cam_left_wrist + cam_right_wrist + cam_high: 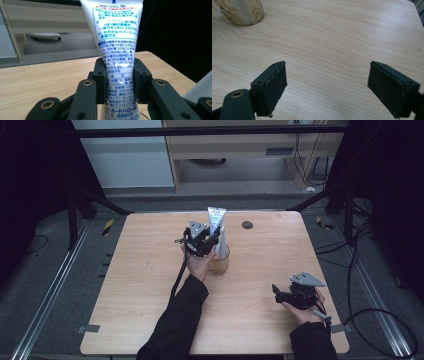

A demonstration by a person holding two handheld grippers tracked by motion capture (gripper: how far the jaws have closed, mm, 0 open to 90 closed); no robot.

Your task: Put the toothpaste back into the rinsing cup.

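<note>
Pale wood-grain table [150,295], smooth laminate with rounded corners; small dark round disc [247,225] near the far edge. Amber glass cup [220,262] at mid-table, faceted in a diamond pattern, translucent; seen again at the top left of the right gripper view [242,12]. White plastic tube [116,45], glossy and tapering, crimped flat end up, standing upright with its lower end down in the cup; a second pale tube [222,242] beside it in the same cup.

Left gripper [117,82] pinched tight on the tube's lower half, black pads pressing both sides; left hand [200,265] reaching forward from a dark sleeve, just beside the cup. Right gripper [327,87] spread wide, nothing between the rough black pads, held low over bare wood near the front right corner, well apart from the cup; right hand [299,312] tucked close to the table edge.

Dense blue Japanese print on the tube; "ガードハロー" and "165 g" legible near the bottom.
</note>
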